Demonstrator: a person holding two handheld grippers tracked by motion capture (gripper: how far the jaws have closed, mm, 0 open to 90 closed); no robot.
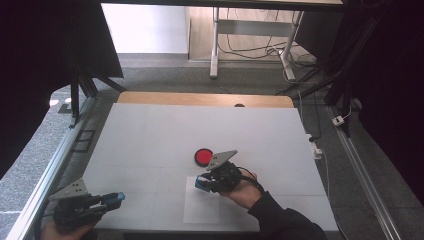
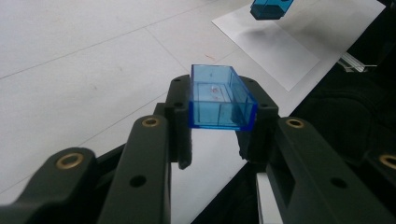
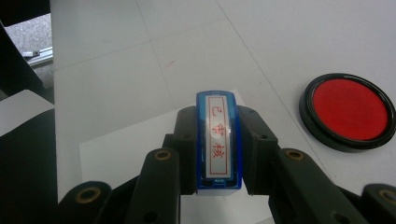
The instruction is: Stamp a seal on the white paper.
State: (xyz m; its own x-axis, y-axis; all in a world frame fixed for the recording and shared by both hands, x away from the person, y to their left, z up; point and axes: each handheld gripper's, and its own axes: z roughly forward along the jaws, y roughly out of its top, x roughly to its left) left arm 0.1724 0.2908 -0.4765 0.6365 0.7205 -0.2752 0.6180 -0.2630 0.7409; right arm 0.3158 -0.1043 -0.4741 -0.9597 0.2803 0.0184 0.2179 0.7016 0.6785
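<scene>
Right tool [image 3: 218, 140] clamped around blue stamp [image 3: 218, 135], above paper sheet [image 3: 126, 140], beside ink pad [image 3: 349, 109].

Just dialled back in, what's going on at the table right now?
A person is working with tongs in each hand. The right tongs are shut on a blue stamp with red characters on its label, held over the sheet of white paper, beside the open red ink pad. The left tongs are shut on the stamp's clear blue cap, held off at the table's near left edge.
</scene>
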